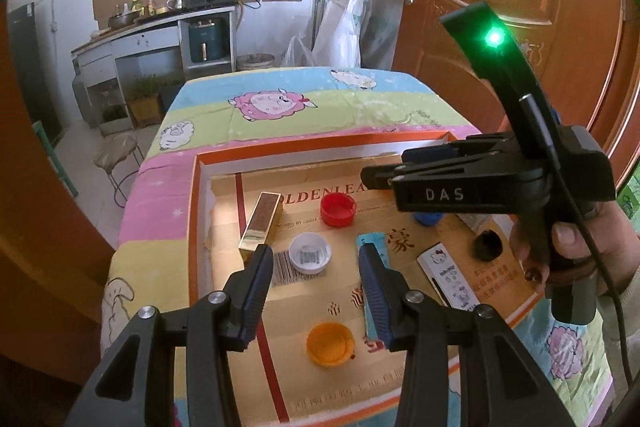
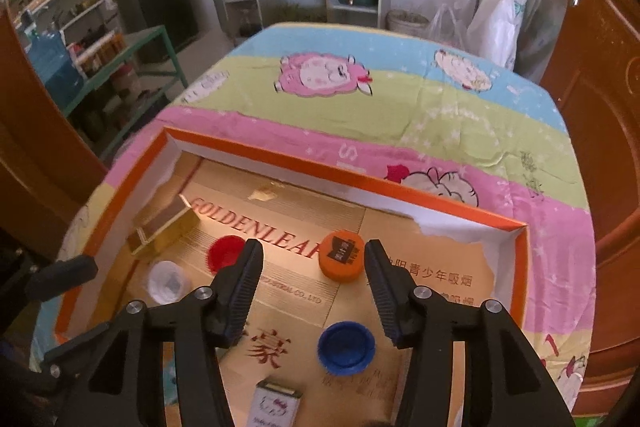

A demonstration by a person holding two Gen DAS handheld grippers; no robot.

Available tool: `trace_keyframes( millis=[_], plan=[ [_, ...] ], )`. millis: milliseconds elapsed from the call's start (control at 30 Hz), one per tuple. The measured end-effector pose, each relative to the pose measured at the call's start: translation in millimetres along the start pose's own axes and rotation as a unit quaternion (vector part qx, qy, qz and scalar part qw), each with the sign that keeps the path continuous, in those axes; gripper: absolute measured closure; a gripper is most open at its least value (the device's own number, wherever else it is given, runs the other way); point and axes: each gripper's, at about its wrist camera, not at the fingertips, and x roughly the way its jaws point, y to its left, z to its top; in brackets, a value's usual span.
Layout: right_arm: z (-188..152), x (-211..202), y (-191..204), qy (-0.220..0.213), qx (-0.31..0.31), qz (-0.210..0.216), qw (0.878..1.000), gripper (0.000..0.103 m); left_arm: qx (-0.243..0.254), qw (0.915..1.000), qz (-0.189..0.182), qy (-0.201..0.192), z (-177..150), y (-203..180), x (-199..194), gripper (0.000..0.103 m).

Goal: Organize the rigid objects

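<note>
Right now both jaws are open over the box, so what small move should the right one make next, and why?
Probably ease the right gripper forward and down around the orange cap with the black label. That cap already sits between its open jaws, lying flat on the box floor, with nothing held. The blue cap lies nearer, under the gripper.

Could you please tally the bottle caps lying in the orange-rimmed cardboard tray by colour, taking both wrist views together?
red cap: 1
white cap: 1
blue cap: 1
black cap: 1
plain orange cap plus labelled orange cap: 2
Total: 6 caps
</note>
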Motion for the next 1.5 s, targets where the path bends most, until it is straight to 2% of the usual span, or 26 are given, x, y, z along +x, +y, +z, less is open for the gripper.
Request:
trace_keyframes(
  millis=[167, 267, 433, 600, 733, 867, 1100, 1267, 1500],
  plan=[
    [-12.7, -19.3, 1.7, -0.024, 0.016, 0.005, 1.0, 0.049, -0.014, 0.9998, -0.004, -0.01, -7.8, 1.4, -14.3, 0.058],
    [-22.0, -26.8, -0.8, -0.032, 0.035, 0.01, 0.999, 0.049, -0.03, 0.9992, -0.019, -0.018, -14.1, 2.1, -21.0, 0.058],
    [-38.0, -49.7, 3.7, -0.06, 0.044, -0.005, 0.997, 0.049, -0.039, 0.9985, 0.004, -0.039, -23.6, -1.8, -33.9, 0.058],
    [-65.9, -77.5, 14.5, -0.091, 0.059, -0.019, 0.994, 0.049, -0.064, 0.9964, 0.003, -0.055, -39.4, -6.9, -49.1, 0.058],
    [-91.7, -99.8, 24.6, -0.108, 0.074, -0.038, 0.991, 0.049, -0.07, 0.9954, 0.027, -0.06, -50.4, -11.4, -65.5, 0.058],
    [-121.4, -134.1, 33.7, -0.134, 0.111, -0.027, 0.984, 0.049, -0.088, 0.9915, 0.047, -0.084, -63.0, -13.5, -90.5, 0.058],
    [-164.1, -194.0, 63.3, -0.179, 0.116, -0.061, 0.975, 0.049, -0.069, 0.9886, 0.075, -0.111, -83.1, -32.1, -134.5, 0.058],
    [-199.3, -231.6, 91.1, -0.2, 0.105, -0.09, 0.97, 0.049, -0.042, 0.9805, 0.138, -0.134, -106.7, -60.8, -169.9, 0.058],
    [-238.5, -264.2, 110.7, -0.222, 0.111, -0.118, 0.962, 0.049, -0.057, 0.9835, 0.104, -0.137, -128.8, -71.0, -200.6, 0.058]
  ],
)
